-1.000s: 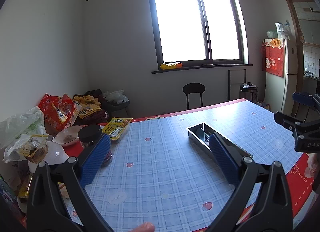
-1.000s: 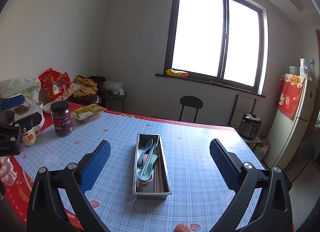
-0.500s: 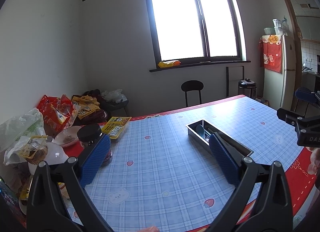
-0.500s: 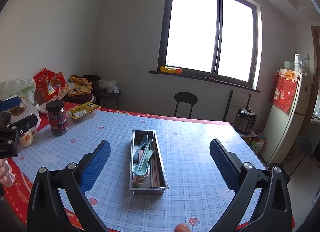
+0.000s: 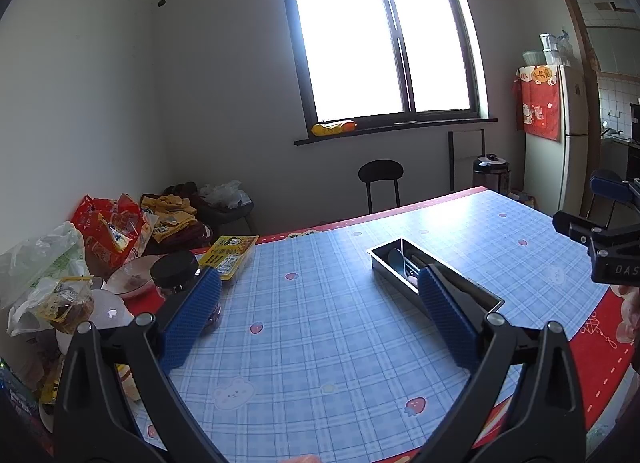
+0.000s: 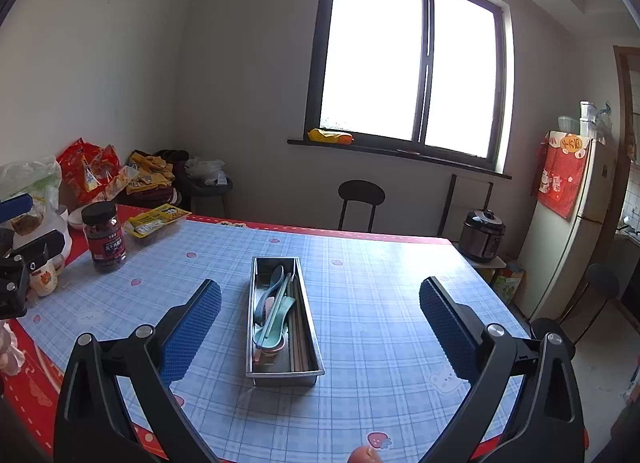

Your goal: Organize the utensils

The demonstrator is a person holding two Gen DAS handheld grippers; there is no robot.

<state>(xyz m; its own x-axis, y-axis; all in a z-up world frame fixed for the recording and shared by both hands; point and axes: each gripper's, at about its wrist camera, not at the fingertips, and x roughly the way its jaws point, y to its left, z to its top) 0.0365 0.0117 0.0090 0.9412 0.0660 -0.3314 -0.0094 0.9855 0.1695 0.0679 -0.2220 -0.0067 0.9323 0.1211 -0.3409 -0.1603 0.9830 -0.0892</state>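
Both grippers hang above the table (image 6: 392, 303) with blue pads spread wide and nothing between them: the left gripper (image 5: 320, 315) faces the cloth left of the tray (image 5: 472, 291), the right gripper (image 6: 320, 319) looks straight down its length. Spoons (image 6: 272, 307) and chopsticks (image 6: 300, 327) lie inside the tray, near the table's middle. A jar (image 6: 105, 237) and snack packs (image 6: 158, 220) sit at the left edge, well apart from it.
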